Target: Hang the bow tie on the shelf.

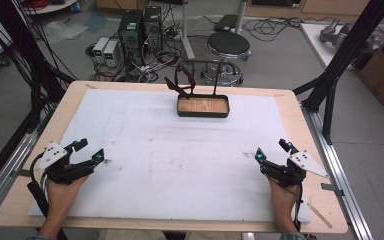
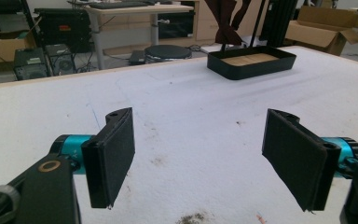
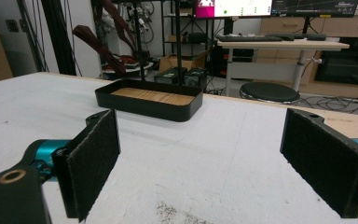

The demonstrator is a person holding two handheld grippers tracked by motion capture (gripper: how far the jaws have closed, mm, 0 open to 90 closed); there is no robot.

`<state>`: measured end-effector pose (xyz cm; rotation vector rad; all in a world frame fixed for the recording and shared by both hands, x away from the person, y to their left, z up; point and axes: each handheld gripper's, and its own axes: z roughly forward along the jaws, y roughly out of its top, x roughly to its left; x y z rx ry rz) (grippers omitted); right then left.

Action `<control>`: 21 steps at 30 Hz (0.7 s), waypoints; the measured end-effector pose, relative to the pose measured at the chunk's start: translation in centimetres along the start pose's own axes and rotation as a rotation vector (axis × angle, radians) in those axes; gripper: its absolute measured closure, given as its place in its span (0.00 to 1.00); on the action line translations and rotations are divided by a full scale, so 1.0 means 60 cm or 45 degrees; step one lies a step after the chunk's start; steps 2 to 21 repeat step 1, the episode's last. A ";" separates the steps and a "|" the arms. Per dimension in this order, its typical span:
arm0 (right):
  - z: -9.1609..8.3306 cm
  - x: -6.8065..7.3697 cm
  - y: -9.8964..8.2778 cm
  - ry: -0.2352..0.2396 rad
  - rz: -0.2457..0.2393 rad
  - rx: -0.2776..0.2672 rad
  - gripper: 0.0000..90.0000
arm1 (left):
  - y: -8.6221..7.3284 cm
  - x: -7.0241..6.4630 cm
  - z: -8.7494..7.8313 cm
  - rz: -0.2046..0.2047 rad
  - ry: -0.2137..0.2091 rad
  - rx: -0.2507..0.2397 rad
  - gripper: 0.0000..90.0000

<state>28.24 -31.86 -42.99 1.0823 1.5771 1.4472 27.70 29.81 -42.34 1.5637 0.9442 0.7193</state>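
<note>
Tray (image 1: pixel 203 106) with the wooden floor sits at the far middle of the table (image 1: pixel 290 200), on the white mat (image 1: pixel 180 165). A black stand rises from its back edge, and a dark red strap (image 1: pixel 180 82) hangs on that stand. The tray's long side runs left to right. It lies straight ahead of both grippers, well apart from them.

The left gripper (image 1: pixel 91 152) rests near the left front corner. The right gripper (image 1: pixel 272 151) rests near the right front corner. Both seem about as far from the tray. Both have their jaws spread wide, with nothing between them.

I count one tray, one strap, one stand and two grippers.
</note>
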 end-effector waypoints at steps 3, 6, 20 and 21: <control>0.000 0.000 0.000 -0.001 -0.001 -0.001 0.12 | 0.000 0.000 0.001 0.004 -0.003 0.005 0.28; 0.000 0.000 0.000 -0.001 -0.001 -0.001 0.12 | 0.000 0.000 0.001 0.004 -0.003 0.005 0.28; 0.000 0.000 0.000 -0.001 -0.001 -0.001 0.12 | 0.000 0.000 0.001 0.004 -0.003 0.005 0.28; 0.000 0.000 0.000 -0.001 -0.001 -0.001 0.12 | 0.000 0.000 0.001 0.004 -0.003 0.005 0.28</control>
